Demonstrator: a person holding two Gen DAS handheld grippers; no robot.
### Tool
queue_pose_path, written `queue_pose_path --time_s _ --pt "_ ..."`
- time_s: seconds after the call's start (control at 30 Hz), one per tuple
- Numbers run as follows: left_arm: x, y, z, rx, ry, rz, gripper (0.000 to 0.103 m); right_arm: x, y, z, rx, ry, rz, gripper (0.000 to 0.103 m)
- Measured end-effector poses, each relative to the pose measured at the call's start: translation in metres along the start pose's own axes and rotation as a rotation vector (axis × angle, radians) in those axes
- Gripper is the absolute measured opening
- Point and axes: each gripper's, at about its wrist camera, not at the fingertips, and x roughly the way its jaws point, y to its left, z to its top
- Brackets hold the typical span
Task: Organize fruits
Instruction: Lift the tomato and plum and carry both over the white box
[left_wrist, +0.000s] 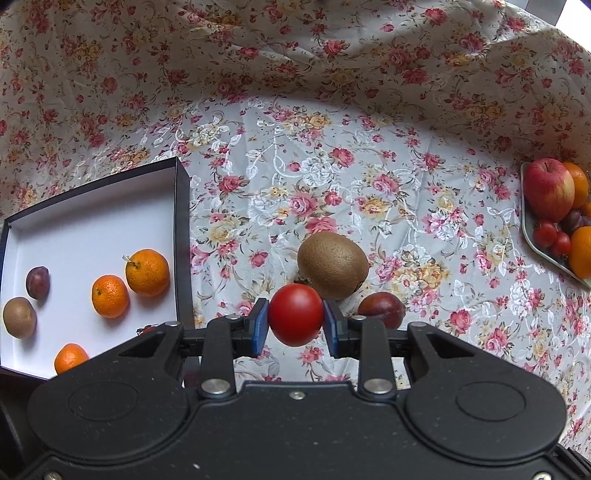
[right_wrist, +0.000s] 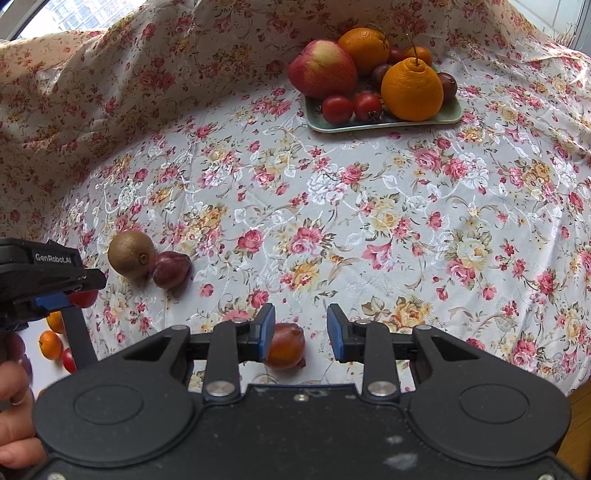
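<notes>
In the left wrist view my left gripper (left_wrist: 295, 325) is shut on a small red tomato (left_wrist: 295, 314), held above the floral cloth just right of the black box (left_wrist: 181, 236). A kiwi (left_wrist: 332, 264) and a dark plum (left_wrist: 380, 309) lie on the cloth right behind it. My right gripper (right_wrist: 301, 332) stands open over a reddish plum (right_wrist: 286, 347) that lies on the cloth by its left pad, with the right pad well clear of it. The right wrist view also shows the left gripper (right_wrist: 55, 295) at the left edge, with the tomato (right_wrist: 84, 298) in it.
The white-lined box holds tangerines (left_wrist: 110, 301), a plum (left_wrist: 37, 282) and a kiwi (left_wrist: 19, 317). A pale green tray (right_wrist: 384, 123) at the back carries an apple (right_wrist: 321, 68), oranges (right_wrist: 412, 90), tomatoes and plums. A hand (right_wrist: 14, 406) shows at lower left.
</notes>
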Motion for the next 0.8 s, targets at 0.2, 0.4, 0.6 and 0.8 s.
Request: queue_pose_path --time_s 0.2,0.4,0.6,0.8 --pt "0.000 0.007 0.000 -0.007 0.005 -0.004 0.039 0.005 0.012 -0.003 -0.022 0.027 0.020 0.032" --pt "-0.002 0.010 0.001 -0.011 0.005 -0.012 0.040 0.017 0.015 -0.005 0.007 0.084 0.036 0.032" --pt "-0.002 0.010 0.001 -0.011 0.005 -0.012 0.040 0.023 0.016 -0.005 0.013 0.093 0.019 0.032" --pt "-0.002 0.011 0.001 -0.011 0.005 -0.013 0.040 0.027 0.019 -0.006 -0.002 0.082 -0.010 0.033"
